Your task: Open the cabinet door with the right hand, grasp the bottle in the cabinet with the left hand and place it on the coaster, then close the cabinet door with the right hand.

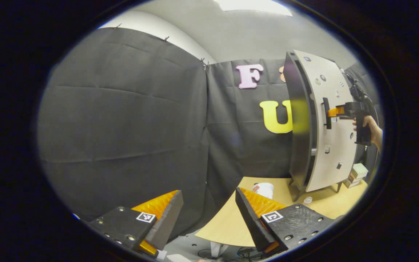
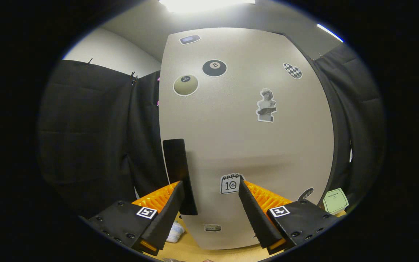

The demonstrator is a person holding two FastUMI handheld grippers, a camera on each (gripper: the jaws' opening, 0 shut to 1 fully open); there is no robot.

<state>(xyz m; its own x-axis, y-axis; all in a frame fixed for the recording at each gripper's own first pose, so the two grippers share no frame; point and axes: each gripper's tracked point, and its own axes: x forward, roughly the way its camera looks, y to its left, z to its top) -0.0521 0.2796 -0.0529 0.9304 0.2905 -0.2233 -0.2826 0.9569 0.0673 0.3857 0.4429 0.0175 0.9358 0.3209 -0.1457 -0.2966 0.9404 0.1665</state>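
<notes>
facing closed cabinet door (image 2: 246, 138), handle (image 2: 179, 174) between fingers

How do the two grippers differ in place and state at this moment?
1. The right gripper is raised at the cabinet door, its fingers by the handle; the left gripper hangs low, off the table edge, far from the door.
2. The right gripper's fingers have the handle beside one of them; the left gripper's fingers have nothing near.

Both are open and hold nothing.
</notes>
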